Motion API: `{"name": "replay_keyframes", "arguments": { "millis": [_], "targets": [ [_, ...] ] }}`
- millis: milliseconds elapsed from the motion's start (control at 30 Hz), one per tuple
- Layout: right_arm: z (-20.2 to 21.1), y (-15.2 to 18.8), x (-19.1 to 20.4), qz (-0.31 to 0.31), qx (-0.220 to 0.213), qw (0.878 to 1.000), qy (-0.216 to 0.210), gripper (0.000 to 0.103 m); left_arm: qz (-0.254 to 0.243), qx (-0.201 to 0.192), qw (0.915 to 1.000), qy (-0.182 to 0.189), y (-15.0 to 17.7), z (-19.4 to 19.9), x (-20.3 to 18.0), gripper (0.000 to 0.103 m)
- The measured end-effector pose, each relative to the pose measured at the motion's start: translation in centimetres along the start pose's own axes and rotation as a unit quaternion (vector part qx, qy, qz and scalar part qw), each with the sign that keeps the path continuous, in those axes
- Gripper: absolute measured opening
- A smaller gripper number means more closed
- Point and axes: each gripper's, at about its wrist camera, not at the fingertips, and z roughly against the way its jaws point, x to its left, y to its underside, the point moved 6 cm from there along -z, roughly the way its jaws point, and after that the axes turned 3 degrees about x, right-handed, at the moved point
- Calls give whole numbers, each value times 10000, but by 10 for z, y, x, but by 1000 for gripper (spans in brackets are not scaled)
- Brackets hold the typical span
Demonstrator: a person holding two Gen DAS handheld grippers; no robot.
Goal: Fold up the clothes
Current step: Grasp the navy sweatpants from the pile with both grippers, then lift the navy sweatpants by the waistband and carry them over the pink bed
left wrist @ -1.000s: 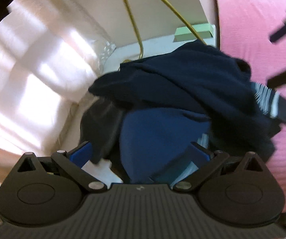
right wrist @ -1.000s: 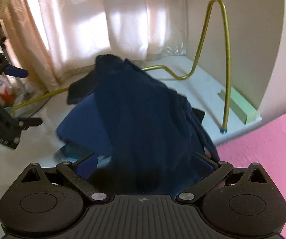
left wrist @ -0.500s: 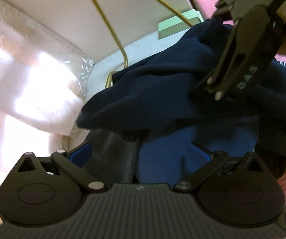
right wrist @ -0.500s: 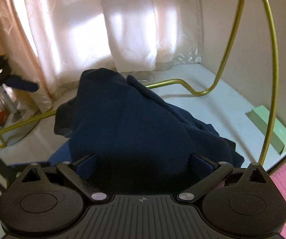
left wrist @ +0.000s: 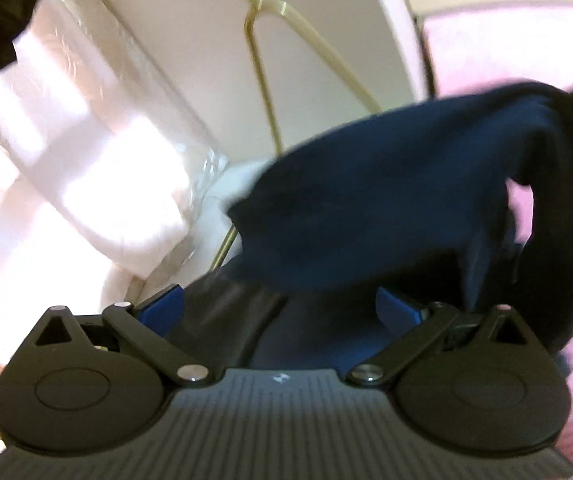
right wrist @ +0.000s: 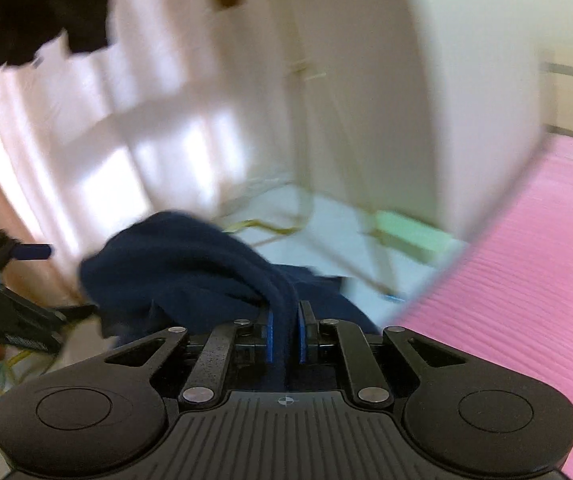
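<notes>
Pink bed surface (right wrist: 526,280) lies at right; the navy garment (left wrist: 386,208) hangs bunched above it, soft and limp (likely to sag and slip). Right gripper (right wrist: 284,332) is clamped on 1 thick fold. Left gripper (left wrist: 280,306) is spread wide, holding nothing; judged best hold is an opposite hem.

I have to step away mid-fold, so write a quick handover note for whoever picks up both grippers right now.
Right gripper: shut on a fold of the navy garment, lifting it.
Left gripper: open, cloth lying between its fingers, nothing pinched.
The garment hangs bunched between the two grippers, beside the pink mat.
Done: one grasp made. No fold visible.
Left: grip with the left, spread the garment flat on the mat, fold it.
</notes>
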Motion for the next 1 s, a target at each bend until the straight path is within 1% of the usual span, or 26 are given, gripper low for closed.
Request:
{"name": "replay_keyframes", "arguments": {
  "millis": [33,67,133,167,233,300,367,467,500,533,567,600,633,667,700,767,800,833,867,900,967,1000],
  "targets": [
    [27,8,-18,-143,-39,9997,205,9,42,-107,9998,171,-3,12,-13,102],
    [53,18,-36,-286,-54,9987,414,9,81,-211,9991,367,-6,24,-27,101],
    [109,46,-72,-557,8,9943,912,9,72,-291,9980,550,-10,45,-61,101],
    [138,62,-90,-694,64,9907,1171,9,50,-300,9974,649,-11,55,-79,101],
    [195,102,-126,-965,265,9806,1683,9,95,-249,9949,976,-11,70,-118,101],
    [244,145,-160,-1293,503,9669,2143,9,47,-130,9920,1253,-10,82,-161,101],
    [286,192,-195,-1633,824,9481,2601,10,-49,-16,9885,1512,-8,93,-206,101],
    [321,255,-232,-1981,1402,9185,3121,10,-435,88,9821,1828,-2,103,-263,101],
    [329,271,-239,-2021,1542,9104,3266,10,-627,88,9794,1917,0,107,-280,101],
    [334,283,-242,-1978,1655,9048,3389,13,-870,87,9759,2000,4,110,-296,101],
    [339,293,-244,-1946,1746,9011,3459,40,-1131,86,9716,2079,9,112,-313,101],
    [341,299,-244,-1934,1786,9010,3449,58,-1387,67,9666,2154,14,112,-326,101],
    [341,302,-242,-1888,1765,9046,3389,88,-1641,43,9610,2226,20,111,-338,101],
    [340,303,-236,-1786,1688,9126,3267,89,-1941,3,9537,2296,27,107,-350,101],
    [337,306,-228,-1655,1670,9204,3125,89,-2254,-46,9450,2369,34,101,-361,100],
    [323,319,-210,-1309,1799,9344,2781,89,-2822,-129,9241,2575,56,92,-388,95],
    [314,326,-200,-1147,1860,9402,2613,89,-3187,-212,9092,2669,69,88,-401,93],
    [302,333,-189,-957,1957,9449,2445,89,-3577,-308,8917,2756,82,82,-413,87],
    [287,343,-178,-700,2103,9481,2281,89,-3959,-404,8724,2837,96,77,-426,75],
    [271,353,-167,-411,2263,9495,2133,89,-4376,-557,8500,2881,110,71,-437,65],
    [242,375,-154,86,2504,9492,1904,89,-5132,-976,8033,2861,137,58,-459,61],
    [229,387,-148,317,2607,9479,1804,89,-5483,-1189,7781,2824,149,48,-469,61]
  ]
}}
